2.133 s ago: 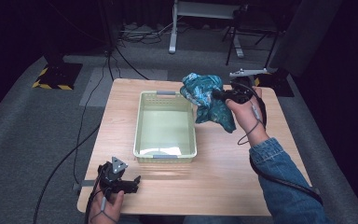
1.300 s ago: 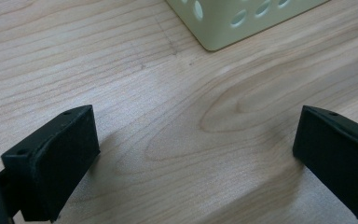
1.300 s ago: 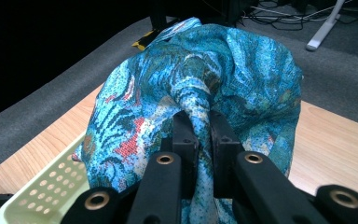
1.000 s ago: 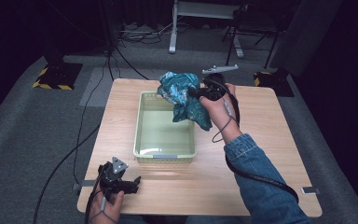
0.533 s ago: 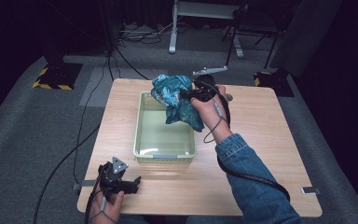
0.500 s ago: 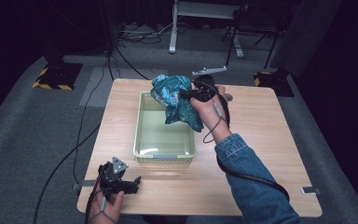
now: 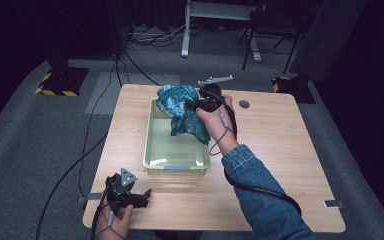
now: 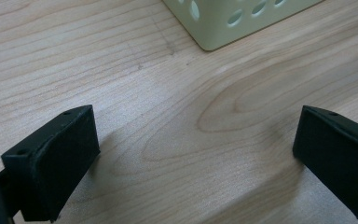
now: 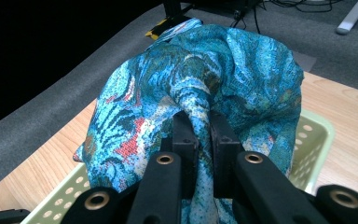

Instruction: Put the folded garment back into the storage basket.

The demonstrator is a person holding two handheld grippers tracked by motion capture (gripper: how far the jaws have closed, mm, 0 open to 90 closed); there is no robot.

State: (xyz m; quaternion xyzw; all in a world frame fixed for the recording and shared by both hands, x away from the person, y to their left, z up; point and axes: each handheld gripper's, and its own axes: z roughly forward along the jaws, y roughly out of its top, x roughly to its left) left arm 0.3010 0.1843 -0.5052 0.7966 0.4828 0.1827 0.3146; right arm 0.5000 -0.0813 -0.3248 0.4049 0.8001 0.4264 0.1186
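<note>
Leftward from the table's far right, the right gripper [image 7: 192, 106] has carried the teal cloth [image 7: 180, 107] over the basket's [image 7: 152, 147] far end, jaws clamped on it. Near the table's [image 7: 280, 150] front left corner, the left gripper [image 7: 142, 196] rests with jaws wide apart.

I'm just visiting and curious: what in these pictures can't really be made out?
- Right gripper view: the blue cloth it clamps hides most of the basket.
- High view: the cloth's lower end hangs before the basket's far interior.
- Left gripper view: the basket corner is cut off by the top edge.
</note>
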